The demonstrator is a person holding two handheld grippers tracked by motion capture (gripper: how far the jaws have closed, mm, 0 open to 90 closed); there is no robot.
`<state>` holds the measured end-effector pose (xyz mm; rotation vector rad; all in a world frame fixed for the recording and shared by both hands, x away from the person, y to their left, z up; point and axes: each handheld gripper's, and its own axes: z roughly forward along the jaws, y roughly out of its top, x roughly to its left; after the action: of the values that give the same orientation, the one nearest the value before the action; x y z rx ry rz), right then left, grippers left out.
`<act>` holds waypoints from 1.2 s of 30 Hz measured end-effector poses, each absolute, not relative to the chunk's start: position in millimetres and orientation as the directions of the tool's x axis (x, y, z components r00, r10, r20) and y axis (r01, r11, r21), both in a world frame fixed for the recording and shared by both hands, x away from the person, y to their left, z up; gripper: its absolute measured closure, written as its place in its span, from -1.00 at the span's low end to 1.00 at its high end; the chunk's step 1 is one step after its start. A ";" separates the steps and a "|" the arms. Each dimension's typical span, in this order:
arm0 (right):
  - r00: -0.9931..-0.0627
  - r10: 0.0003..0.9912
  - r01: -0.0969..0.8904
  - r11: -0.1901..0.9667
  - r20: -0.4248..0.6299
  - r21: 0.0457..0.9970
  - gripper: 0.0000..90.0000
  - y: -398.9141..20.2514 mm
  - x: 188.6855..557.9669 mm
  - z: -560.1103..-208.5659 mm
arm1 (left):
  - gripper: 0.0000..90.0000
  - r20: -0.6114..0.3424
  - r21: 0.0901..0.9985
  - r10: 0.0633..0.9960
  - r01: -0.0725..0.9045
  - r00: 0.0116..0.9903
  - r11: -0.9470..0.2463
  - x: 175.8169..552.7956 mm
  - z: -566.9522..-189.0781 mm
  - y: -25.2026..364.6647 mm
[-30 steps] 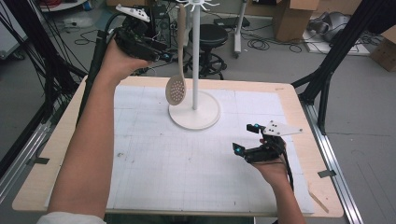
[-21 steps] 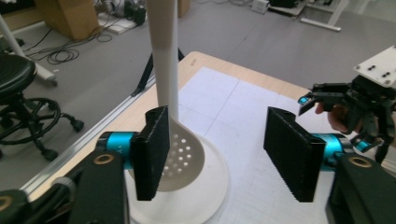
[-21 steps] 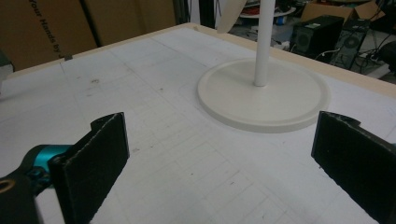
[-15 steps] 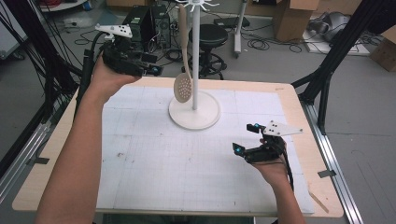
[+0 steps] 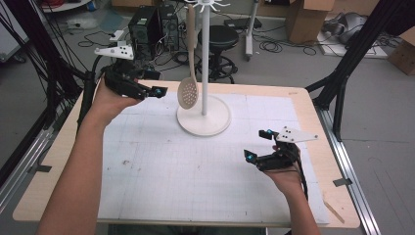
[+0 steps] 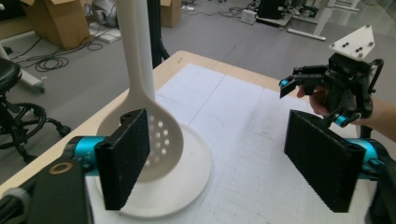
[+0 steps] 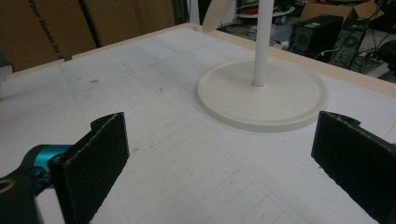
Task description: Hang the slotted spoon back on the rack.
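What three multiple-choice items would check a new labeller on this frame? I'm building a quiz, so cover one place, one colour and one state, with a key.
1. Where is the slotted spoon?
A. Lying flat on the mat
B. Hanging from the top of the rack
C. Held in the right tongs

2. What colour is the rack's round base?
A. White
B. Black
C. Red

3. How do the left tongs stand?
A. Shut on the spoon
B. Shut on nothing
C. Open, holding nothing

Key: B, the high view shows the spoon's handle running up to the hooks with its bowl above the base. A, the base is white in the high view and the right gripper view. C, the left gripper view shows a wide gap between the jaws, with the spoon beyond the left one.
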<state>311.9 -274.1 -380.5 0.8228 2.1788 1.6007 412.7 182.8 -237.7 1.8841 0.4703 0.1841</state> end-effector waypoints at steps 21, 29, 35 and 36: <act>-0.782 0.616 0.275 0.214 0.089 0.937 -0.93 -273.5 313.0 -383.4 | -0.73 -0.116 0.910 0.413 0.263 0.903 -0.320 386.2 -303.5 194.6; -0.782 0.617 0.280 0.216 0.091 0.935 -0.93 -273.3 313.3 -384.5 | -0.85 -0.127 0.910 0.408 0.270 0.904 -0.315 373.0 -322.9 200.0; -0.782 0.617 0.283 0.217 0.093 0.934 -0.93 -273.3 313.5 -384.7 | -0.85 -0.124 0.919 0.412 0.261 0.903 -0.296 356.1 -339.5 207.0; -0.781 0.619 0.277 0.218 0.087 0.936 -0.93 -273.5 314.1 -385.0 | -0.86 -0.130 0.921 0.414 0.264 0.901 -0.287 353.8 -342.9 208.2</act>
<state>314.1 -273.5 -385.0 0.8387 2.1917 1.5831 353.8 208.2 -342.9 1.8854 0.4999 0.1579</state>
